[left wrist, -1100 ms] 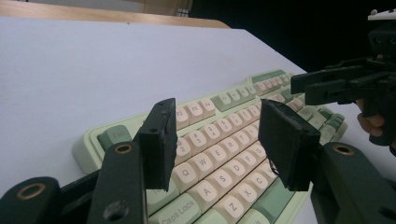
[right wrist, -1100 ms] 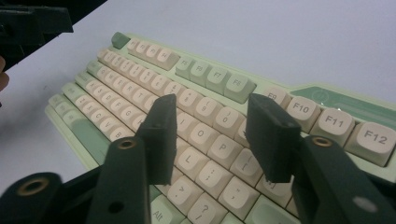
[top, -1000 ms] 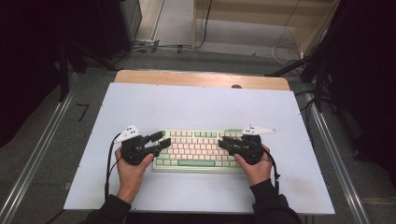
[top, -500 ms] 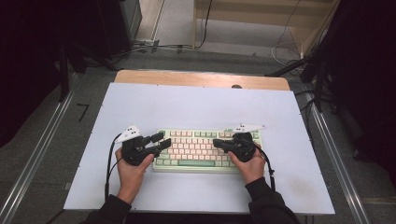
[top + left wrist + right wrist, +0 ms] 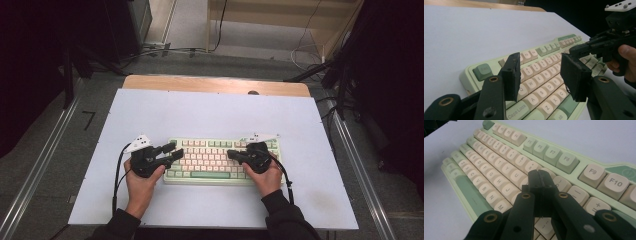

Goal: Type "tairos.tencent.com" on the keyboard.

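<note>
Pale green keyboard (image 5: 220, 160) with cream keys lies flat on table.

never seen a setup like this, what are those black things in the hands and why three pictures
A person holds a hand-held tool with two black jaws in each hand: the left gripper and the right gripper. One picture looks down from above the table. The other two come from cameras riding on each gripper, looking along its jaws. On the table lies a pale green keyboard. The left jaws stand open above its left keys; the right jaws are shut over the right-hand letter keys. Neither holds anything.
</note>
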Tool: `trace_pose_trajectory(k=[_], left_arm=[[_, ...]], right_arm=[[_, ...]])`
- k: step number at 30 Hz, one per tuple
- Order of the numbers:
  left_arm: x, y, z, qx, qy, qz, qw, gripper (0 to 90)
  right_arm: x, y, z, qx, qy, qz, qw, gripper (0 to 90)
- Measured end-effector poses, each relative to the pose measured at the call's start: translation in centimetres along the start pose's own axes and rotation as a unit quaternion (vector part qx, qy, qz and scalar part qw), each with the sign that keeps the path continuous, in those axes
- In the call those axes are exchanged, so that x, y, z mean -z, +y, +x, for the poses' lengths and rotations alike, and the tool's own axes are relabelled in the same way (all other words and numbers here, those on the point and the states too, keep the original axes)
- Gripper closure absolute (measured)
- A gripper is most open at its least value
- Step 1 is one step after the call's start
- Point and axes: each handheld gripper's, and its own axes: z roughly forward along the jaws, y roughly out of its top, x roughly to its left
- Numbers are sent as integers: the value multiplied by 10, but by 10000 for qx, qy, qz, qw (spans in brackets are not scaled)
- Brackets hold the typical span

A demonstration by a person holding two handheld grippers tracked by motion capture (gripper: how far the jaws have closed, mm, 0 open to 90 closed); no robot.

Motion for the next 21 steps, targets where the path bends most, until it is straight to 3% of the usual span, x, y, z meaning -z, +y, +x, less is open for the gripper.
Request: trace_pose_trajectory(k=[5, 13, 17, 21], left_arm=[[0, 0, 0, 0, -8, 4, 10000, 521], [0, 0, 0, 4, 7, -2, 10000, 521], [0, 0, -1, 0, -10, -5, 10000, 521], [1, 0, 0, 10, -17, -2, 10000, 521]], right_arm=[[-4, -1, -1, -6, -28, 103, 9999, 871], [17, 3, 2, -45, 76, -340, 9994, 601], [22, 3, 0, -121, 61, -285, 9995, 424], [26, 2, 1, -111, 63, -226, 9997, 358]])
